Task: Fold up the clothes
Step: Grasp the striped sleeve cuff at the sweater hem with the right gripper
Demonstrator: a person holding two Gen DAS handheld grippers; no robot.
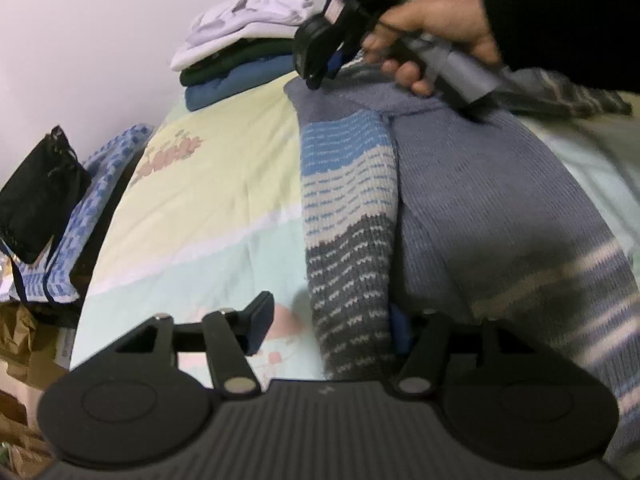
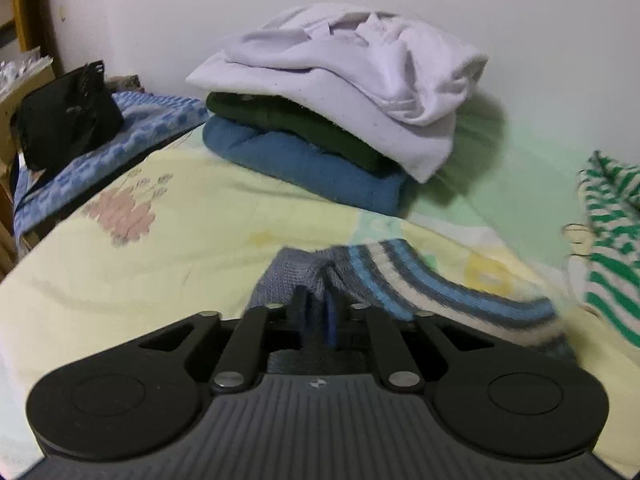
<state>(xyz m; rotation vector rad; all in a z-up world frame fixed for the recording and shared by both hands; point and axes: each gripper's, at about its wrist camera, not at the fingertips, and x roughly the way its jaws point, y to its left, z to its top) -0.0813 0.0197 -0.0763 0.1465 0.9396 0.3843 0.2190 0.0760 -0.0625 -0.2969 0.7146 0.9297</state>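
No readable writing or brand anywhere. One striped knit sweater [image 1: 460,200] lies across the bed [image 1: 192,208], grey-blue body with blue, cream and dark grey bands, one sleeve folded in along the body.

Left gripper [image 1: 332,332]: jaws spread wide around the near end of that sleeve, left finger clear of the cloth; right finger mostly hidden behind the knit, contact not clear.

Right gripper [image 2: 318,312]: fingers nearly closed, pinching a fold at the sweater's far end. In the left wrist view the person's right hand [image 1: 432,36] wraps the handle, black-sleeved arm coming from the right, tool tilted down onto the cloth.

One stack of three folded garments [image 2: 332,120] at the bed's far edge by the wall: white, dark green, blue. One green-striped garment [image 2: 612,248] at the right edge. One black bag [image 2: 68,120] off the left edge.
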